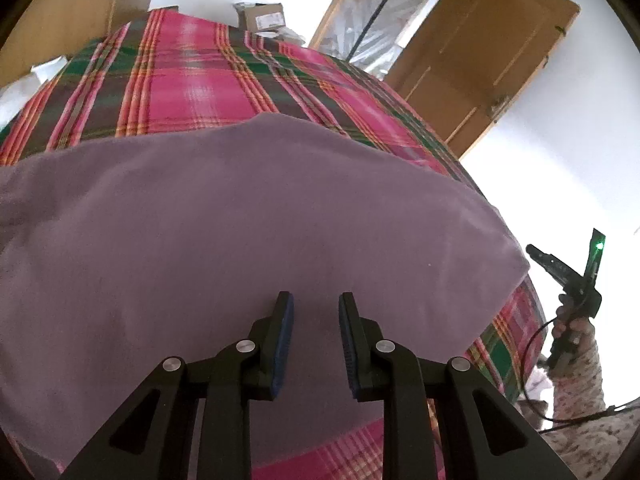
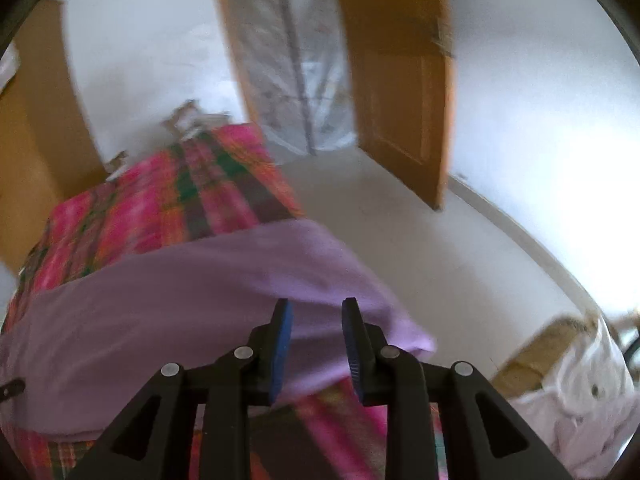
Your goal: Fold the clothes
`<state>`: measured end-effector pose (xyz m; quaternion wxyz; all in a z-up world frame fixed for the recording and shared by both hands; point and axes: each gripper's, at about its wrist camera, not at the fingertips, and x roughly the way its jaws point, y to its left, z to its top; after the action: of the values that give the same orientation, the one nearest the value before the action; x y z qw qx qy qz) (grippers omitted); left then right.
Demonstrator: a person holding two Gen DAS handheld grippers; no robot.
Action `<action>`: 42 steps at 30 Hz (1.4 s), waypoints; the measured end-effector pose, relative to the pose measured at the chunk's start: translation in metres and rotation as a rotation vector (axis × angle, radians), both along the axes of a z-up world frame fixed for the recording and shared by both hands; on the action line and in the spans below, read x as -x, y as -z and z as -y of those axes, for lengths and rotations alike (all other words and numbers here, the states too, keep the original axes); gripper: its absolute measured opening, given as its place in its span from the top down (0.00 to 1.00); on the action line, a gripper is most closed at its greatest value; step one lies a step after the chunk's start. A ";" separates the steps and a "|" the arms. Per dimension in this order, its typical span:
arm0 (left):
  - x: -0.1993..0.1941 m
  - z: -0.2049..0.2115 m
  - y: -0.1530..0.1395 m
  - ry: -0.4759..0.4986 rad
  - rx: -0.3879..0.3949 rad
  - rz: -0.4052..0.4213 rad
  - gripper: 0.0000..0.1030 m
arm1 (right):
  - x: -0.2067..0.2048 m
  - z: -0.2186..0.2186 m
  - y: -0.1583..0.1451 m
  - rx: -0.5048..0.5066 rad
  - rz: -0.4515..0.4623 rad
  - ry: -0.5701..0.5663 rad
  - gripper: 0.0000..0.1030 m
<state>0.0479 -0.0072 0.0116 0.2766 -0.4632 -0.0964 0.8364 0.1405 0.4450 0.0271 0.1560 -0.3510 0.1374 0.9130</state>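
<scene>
While both hand-held grippers (image 1: 316, 300) (image 2: 316, 304) gape empty, purple garment (image 1: 240, 220) lies flat

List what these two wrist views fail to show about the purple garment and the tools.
- Purple garment: type and fold state unknown; the left wrist view cuts it off at the left edge, and the left tool covers its near hem.
- Right wrist view: motion blur smears the garment's edges and the plaid cover.
- Right tool: open here; in the left wrist view only its handle shows, small, at the right edge.
</scene>
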 end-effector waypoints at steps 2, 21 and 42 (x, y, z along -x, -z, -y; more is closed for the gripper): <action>-0.003 0.001 0.000 -0.007 0.000 -0.004 0.77 | 0.011 0.019 0.004 -0.021 0.027 -0.070 0.73; -0.039 0.050 0.004 -0.085 -0.047 -0.038 0.77 | 0.043 0.143 0.012 -0.088 0.076 -0.394 0.70; -0.062 0.134 0.007 -0.313 -0.050 -0.070 0.77 | 0.044 0.270 0.014 -0.127 0.074 -0.700 0.50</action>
<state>0.1099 -0.1417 0.0046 0.1576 -0.4060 -0.1785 0.8823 0.0968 0.1752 0.0132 -0.1400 -0.3993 -0.0538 0.9045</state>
